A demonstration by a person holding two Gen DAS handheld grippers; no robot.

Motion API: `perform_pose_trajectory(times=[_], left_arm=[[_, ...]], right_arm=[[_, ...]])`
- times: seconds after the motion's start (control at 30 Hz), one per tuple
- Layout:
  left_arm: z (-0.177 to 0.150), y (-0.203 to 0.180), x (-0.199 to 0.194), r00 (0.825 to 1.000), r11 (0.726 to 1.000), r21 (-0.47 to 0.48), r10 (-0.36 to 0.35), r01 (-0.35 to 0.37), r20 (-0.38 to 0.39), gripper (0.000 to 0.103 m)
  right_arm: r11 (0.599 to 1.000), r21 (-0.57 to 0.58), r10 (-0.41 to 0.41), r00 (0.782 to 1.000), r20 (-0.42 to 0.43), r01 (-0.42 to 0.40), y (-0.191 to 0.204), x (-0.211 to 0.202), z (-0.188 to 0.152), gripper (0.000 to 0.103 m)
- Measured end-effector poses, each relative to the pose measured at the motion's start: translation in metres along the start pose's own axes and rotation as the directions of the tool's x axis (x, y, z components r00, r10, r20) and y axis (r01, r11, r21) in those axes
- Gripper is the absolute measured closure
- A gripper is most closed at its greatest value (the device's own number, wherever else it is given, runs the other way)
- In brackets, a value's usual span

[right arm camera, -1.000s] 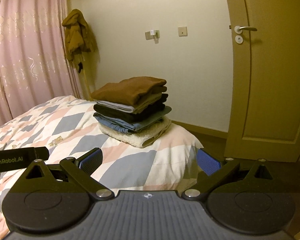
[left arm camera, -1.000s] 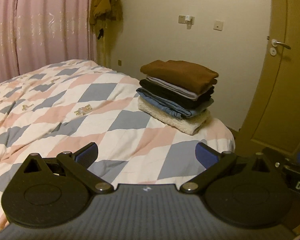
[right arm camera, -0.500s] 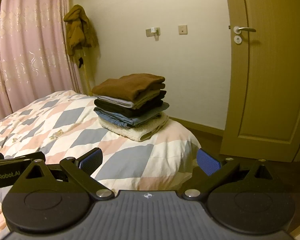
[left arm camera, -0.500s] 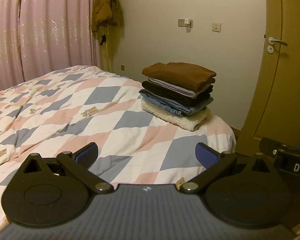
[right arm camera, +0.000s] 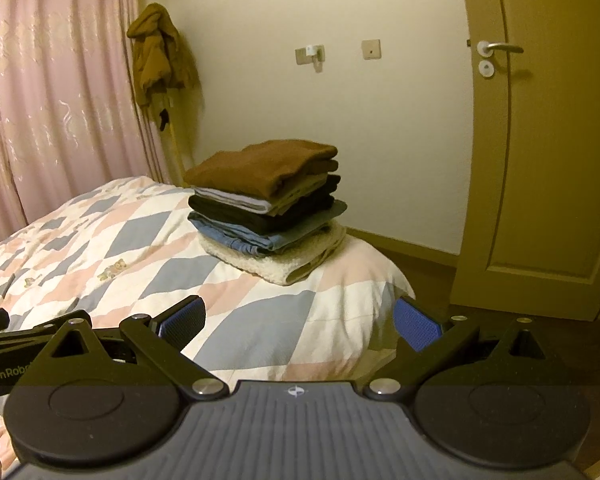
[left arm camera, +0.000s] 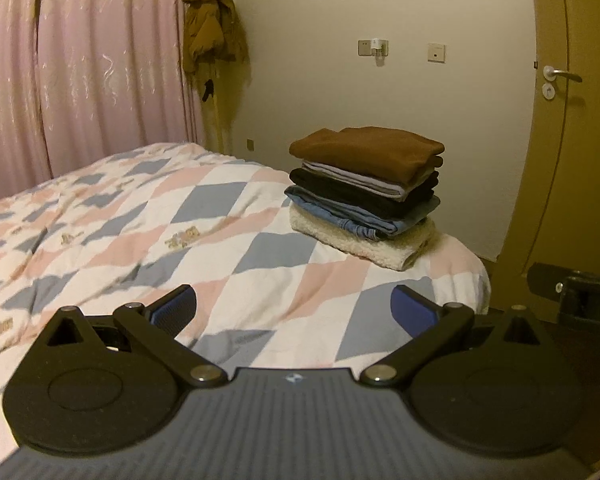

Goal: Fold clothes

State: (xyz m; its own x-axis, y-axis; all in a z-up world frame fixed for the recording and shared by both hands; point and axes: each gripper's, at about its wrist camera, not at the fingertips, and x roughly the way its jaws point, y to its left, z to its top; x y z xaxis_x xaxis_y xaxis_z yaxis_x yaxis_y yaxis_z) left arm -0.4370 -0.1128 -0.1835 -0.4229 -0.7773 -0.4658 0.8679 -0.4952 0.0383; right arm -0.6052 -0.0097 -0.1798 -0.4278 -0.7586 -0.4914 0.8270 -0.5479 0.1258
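Note:
A stack of folded clothes [left arm camera: 365, 188] sits on the far right corner of the bed [left arm camera: 140, 232]: a brown sweater on top, then pale, black and denim layers, and a cream fleece at the bottom. The right wrist view shows the same stack of clothes [right arm camera: 268, 204] at the centre. My left gripper [left arm camera: 294, 310] is open, hanging over the near part of the quilt with nothing between its blue pads. My right gripper [right arm camera: 300, 322] is open too and empty, held back from the bed's corner. Both are well short of the stack.
The bed [right arm camera: 100, 248] has a quilt of pink, grey and white diamonds. Pink curtains [left arm camera: 80, 72] hang at the left. A brown jacket [left arm camera: 214, 20] hangs by the wall. A closed door [right arm camera: 539, 140] stands right of the bed. The other gripper [left arm camera: 579, 296] shows at the right edge.
Both grippers have drawn back and risen a little from the bed, so the stack looks smaller and farther away. Their fingers have stayed open.

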Motion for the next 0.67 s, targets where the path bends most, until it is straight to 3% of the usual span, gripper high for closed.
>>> perform_pose_trajectory(times=[0.47,0.67], left_arm=[[0.007,-0.022,0.059,0.997,0.998,0.041,-0.054,0.056,-0.047,0.001],[0.017,-0.028,0.078,0.992,0.993,0.026,-0.117,0.118,-0.041,0.001]], right_arm=[[0.999,0.027,-0.030,0.999,-0.033,0.031,-0.014,0.048,0.004,0.000],[0.998,0.039,-0.050,0.998,-0.036,0.052,-0.023,0.061,0.007,0.000]])
